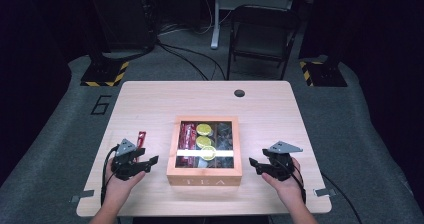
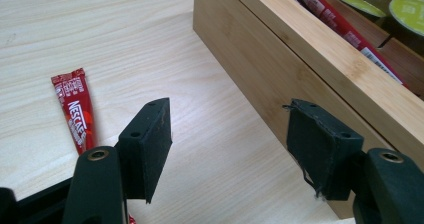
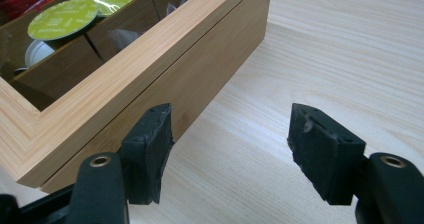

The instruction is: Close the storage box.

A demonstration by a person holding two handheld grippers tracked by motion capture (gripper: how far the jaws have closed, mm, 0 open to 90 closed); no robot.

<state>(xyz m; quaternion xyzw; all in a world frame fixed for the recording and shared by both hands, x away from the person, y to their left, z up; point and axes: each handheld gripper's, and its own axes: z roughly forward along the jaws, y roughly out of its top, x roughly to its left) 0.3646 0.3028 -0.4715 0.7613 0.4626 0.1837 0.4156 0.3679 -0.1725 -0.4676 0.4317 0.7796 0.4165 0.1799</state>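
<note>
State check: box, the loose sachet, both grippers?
Wooden tea box: lid shut, contents show through its clear window.
Red sachets: lying in the box's left compartment.
Green-lidded capsules: lying in the middle compartment, lids up.
Loose red sachet: flat on the table, left of the box, untouched.
Left gripper: open, nothing between the fingers, beside the box's left wall.
Right gripper: open, empty, beside the box's right wall.

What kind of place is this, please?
Probably a lab or recording studio, not a home: dark walls, a floor stand with hazard stripes, cables across the grey carpet, a folding chair behind one wooden table.
</note>
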